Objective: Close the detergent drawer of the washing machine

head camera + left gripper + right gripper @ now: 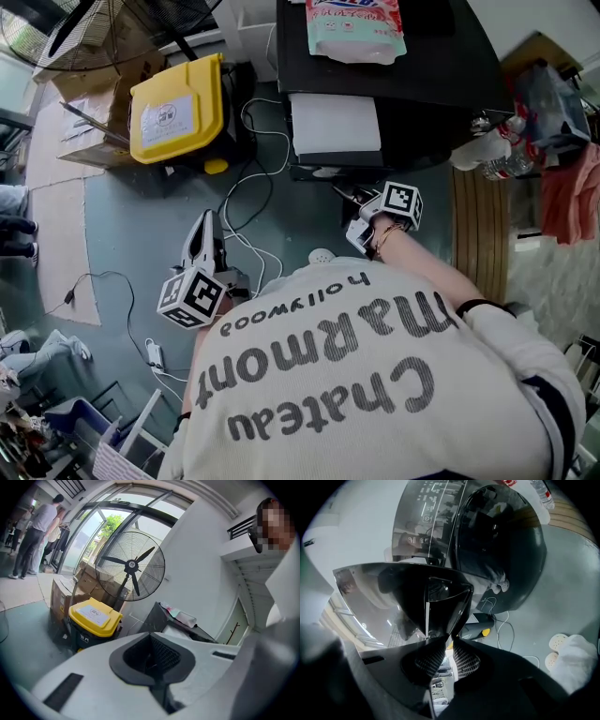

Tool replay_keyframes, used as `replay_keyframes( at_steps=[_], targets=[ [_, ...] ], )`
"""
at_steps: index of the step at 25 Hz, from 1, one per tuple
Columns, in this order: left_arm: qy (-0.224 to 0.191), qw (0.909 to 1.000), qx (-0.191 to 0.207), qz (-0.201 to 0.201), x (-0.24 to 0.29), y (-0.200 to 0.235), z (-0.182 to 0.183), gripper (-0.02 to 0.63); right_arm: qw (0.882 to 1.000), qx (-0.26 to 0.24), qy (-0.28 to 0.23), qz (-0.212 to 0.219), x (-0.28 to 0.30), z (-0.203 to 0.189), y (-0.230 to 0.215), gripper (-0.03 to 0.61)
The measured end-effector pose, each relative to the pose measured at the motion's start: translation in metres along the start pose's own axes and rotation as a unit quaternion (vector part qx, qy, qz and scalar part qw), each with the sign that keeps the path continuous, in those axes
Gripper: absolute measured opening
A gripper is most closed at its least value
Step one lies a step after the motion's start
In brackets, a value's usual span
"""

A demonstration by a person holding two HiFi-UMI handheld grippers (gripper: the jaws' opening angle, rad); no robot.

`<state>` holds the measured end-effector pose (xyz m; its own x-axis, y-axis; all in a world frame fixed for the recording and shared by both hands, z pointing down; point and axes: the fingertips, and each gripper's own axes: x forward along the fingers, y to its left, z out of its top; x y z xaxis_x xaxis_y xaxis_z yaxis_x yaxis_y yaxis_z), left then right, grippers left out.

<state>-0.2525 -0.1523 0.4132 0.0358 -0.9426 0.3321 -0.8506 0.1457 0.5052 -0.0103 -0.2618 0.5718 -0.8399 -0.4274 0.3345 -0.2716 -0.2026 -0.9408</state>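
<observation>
The black washing machine (422, 84) stands at the top of the head view, with its detergent drawer (336, 125) pulled out and showing a white top. My right gripper (354, 208) is held out just in front of the drawer. In the right gripper view its tips (451, 638) sit right at the glossy dark drawer front (426, 597), the pads nearly together with nothing between them. The round door (501, 550) lies beyond. My left gripper (204, 246) hangs over the floor to the left, shut and empty, aimed away from the machine.
A yellow-lidded bin (178, 111) and cardboard boxes stand left of the machine, with a standing fan (133, 566) behind. White cables (248, 202) run over the floor. A detergent bag (356, 28) lies on the machine. A wooden bench (478, 234) with bottles is at right.
</observation>
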Motion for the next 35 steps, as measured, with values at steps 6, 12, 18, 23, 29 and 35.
replay_keyframes(
  at_steps=[6, 12, 18, 23, 29, 35],
  targets=[
    [-0.009, 0.9999, -0.004, 0.010, 0.004, 0.000, 0.000, 0.008, 1.000, -0.007, 0.009, 0.002, 0.008, 0.011, 0.004, 0.064],
    [-0.018, 0.9996, -0.008, 0.020, 0.005, -0.001, -0.001, 0.008, 1.000, -0.016, 0.023, 0.005, 0.013, 0.017, 0.007, 0.064],
    [-0.029, 0.9988, -0.010, 0.038, 0.000, 0.003, -0.004, 0.008, 1.000, -0.018, 0.021, 0.012, 0.020, 0.028, 0.011, 0.064],
    [-0.041, 0.9979, -0.013, 0.049, -0.004, 0.003, -0.006, 0.008, 0.999, -0.020, 0.021, 0.017, 0.026, 0.035, 0.016, 0.064],
    [-0.043, 0.9974, -0.011, 0.056, -0.009, 0.003, -0.008, 0.008, 0.999, -0.018, 0.013, 0.024, 0.031, 0.042, 0.018, 0.063],
    [-0.043, 0.9965, -0.017, 0.070, -0.017, 0.013, -0.007, 0.008, 1.000, -0.014, -0.004, 0.020, 0.036, 0.048, 0.019, 0.063]
  ],
)
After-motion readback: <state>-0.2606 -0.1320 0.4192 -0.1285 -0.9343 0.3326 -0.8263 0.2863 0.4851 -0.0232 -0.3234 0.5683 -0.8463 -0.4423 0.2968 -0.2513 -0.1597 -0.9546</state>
